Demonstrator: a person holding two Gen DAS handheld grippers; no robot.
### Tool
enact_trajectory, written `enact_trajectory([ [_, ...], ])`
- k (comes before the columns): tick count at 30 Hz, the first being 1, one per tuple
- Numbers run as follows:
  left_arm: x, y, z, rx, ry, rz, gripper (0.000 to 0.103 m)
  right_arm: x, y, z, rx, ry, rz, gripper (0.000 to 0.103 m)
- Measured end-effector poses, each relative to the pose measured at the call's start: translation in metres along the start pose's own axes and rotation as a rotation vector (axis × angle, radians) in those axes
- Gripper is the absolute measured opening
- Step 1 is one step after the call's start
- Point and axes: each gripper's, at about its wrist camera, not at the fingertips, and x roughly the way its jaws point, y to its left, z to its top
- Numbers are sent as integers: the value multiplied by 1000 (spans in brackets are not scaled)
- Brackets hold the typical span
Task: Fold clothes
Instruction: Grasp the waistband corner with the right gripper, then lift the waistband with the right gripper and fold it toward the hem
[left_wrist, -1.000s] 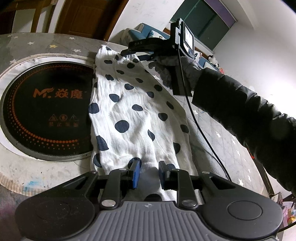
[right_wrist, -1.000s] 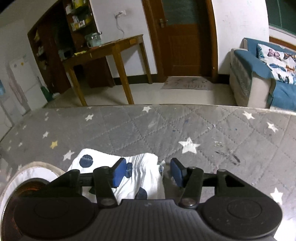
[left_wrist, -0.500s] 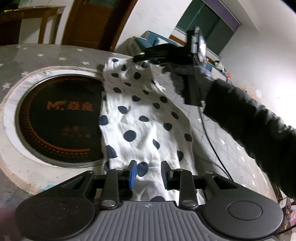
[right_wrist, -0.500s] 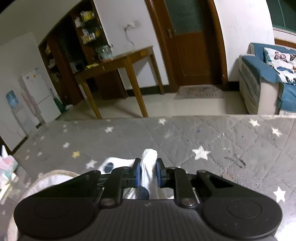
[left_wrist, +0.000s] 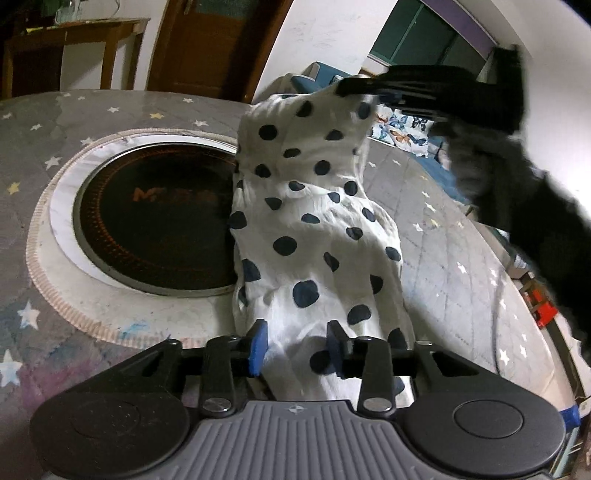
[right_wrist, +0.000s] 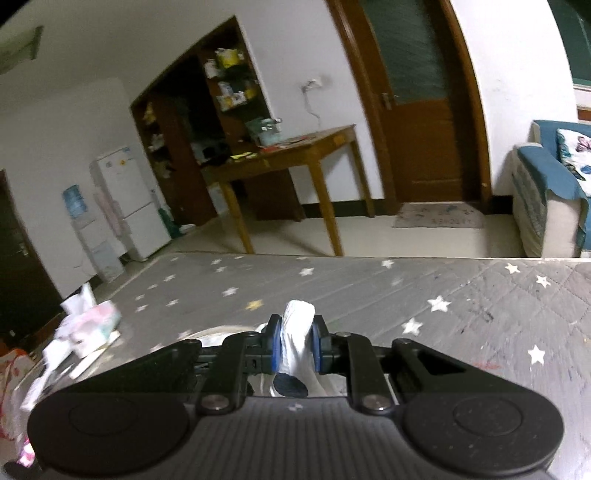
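A white garment with dark blue polka dots lies lengthwise on the grey star-patterned table cover. Its near end sits between the blue pads of my left gripper. Those jaws are opening and do not pinch the cloth. The far end of the garment is raised off the table by my right gripper, held in a gloved hand. In the right wrist view that gripper is shut on a bunched white fold of the garment.
A round black induction hob in a white ring lies just left of the garment. A dark sleeve and a cable cross the right side. A tissue pack sits at the table's left edge. Beyond stand a wooden table and a sofa.
The right gripper closed on the garment's far end and lifted it up off the table. The left gripper's pads spread wider around the near end.
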Motion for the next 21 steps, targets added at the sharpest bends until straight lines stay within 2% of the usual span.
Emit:
enact_trajectory([
  [10, -9, 6, -14, 1, 2, 48, 43, -79, 61, -49, -36, 21, 130, 15],
  [15, -14, 12, -19, -11, -9, 67, 43, -106, 88, -83, -58, 53, 228, 15],
  [21, -29, 19, -21, -20, -41, 88, 43, -137, 119, -133, -208, 96, 318, 16],
])
